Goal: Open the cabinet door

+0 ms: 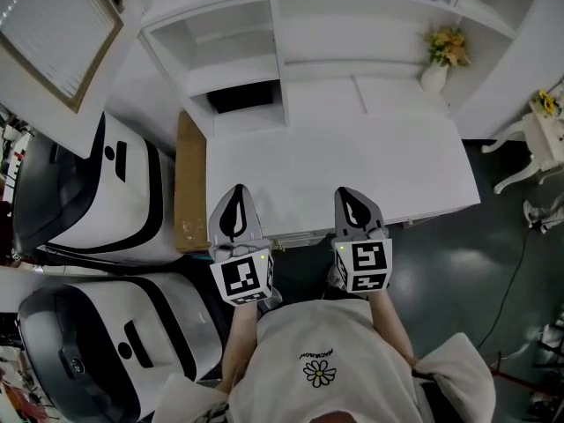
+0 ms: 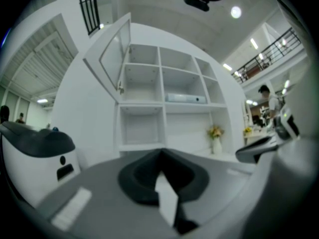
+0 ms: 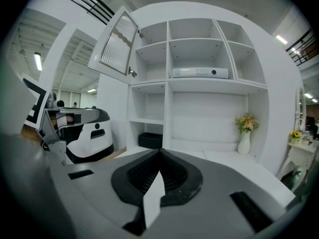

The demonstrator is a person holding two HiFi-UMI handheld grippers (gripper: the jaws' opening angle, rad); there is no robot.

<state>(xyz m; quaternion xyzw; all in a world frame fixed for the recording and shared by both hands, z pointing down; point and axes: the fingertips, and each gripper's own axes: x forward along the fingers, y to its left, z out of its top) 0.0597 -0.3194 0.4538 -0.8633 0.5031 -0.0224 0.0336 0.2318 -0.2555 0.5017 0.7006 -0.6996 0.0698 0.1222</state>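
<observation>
The cabinet door (image 1: 57, 33), a framed panel of ribbed glass, stands swung wide open at the upper left of the white shelf unit (image 1: 291, 51). It also shows in the left gripper view (image 2: 112, 54) and in the right gripper view (image 3: 117, 44), with a small knob at its lower corner. My left gripper (image 1: 236, 203) and right gripper (image 1: 351, 199) hover side by side at the front edge of the white desk top (image 1: 352, 157), far from the door. Both are shut, with nothing between the jaws (image 2: 160, 153) (image 3: 159, 152).
A vase of flowers (image 1: 438, 69) stands at the desk's back right, and a black box (image 1: 240, 97) sits in the lower left shelf. A flat white device (image 3: 199, 72) lies on a middle shelf. White robot bodies (image 1: 97, 192) and a brown board (image 1: 189, 183) are at the left.
</observation>
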